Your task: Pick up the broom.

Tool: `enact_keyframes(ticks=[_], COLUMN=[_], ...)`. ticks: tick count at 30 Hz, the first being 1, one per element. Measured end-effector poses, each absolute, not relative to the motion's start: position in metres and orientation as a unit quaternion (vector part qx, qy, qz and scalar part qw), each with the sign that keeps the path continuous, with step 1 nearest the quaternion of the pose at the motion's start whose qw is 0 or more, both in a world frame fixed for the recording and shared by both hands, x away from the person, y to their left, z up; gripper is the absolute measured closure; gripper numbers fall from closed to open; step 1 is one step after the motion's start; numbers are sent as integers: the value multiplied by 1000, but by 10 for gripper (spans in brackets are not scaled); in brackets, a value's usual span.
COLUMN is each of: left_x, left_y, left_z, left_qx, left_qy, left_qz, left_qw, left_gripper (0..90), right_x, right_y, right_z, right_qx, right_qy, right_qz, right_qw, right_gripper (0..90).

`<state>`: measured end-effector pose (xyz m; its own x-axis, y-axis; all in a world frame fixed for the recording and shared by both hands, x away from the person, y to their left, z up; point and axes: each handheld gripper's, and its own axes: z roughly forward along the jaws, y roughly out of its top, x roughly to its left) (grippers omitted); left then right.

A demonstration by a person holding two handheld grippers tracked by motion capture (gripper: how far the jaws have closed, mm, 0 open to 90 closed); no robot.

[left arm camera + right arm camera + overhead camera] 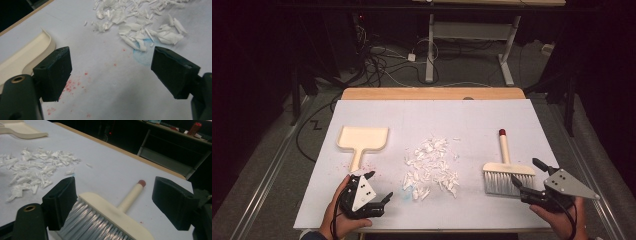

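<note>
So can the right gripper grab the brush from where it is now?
Probably yes. The right gripper is open, right beside the brush, which lies flat on the white table cover with nothing on it. In the right gripper view its fingers already reach around the bristle end, though not the handle.

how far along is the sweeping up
Nothing looks done: the paper scraps lie scattered mid-table, the dustpan is empty, and the brush lies flat. In hand: the right tool is open right beside the brush head, not gripping it; the left tool is open just short of the dustpan handle. Left: grasping both, sweeping the scraps into the pan.
</note>
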<state>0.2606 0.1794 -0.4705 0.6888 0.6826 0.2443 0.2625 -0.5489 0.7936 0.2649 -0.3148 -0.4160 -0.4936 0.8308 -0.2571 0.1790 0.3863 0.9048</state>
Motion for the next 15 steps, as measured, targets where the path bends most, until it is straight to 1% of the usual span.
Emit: enact_keyframes(ticks=[5,11,13,14,15], left_x=[259,260,261,262,262], left_y=[179,181,182,182,181], left_z=[-470,-472,-473,-473,-473], left_qx=[838,839,838,839,839], left_qy=[280,282,287,288,289], left_qz=[277,276,273,273,271], left_qw=[379,374,376,373,374], left_gripper=[162,165,165,170,175], right_x=[262,262,265,267,271], right_y=[-309,-305,-304,-304,-302], right_z=[-423,-421,-421,-421,-423], right_qx=[317,311,305,300,297], right_qy=[760,760,766,773,783], right_qz=[416,414,401,391,370], right_qw=[387,393,399,399,402], right_gripper=[203,206,254,270,266])
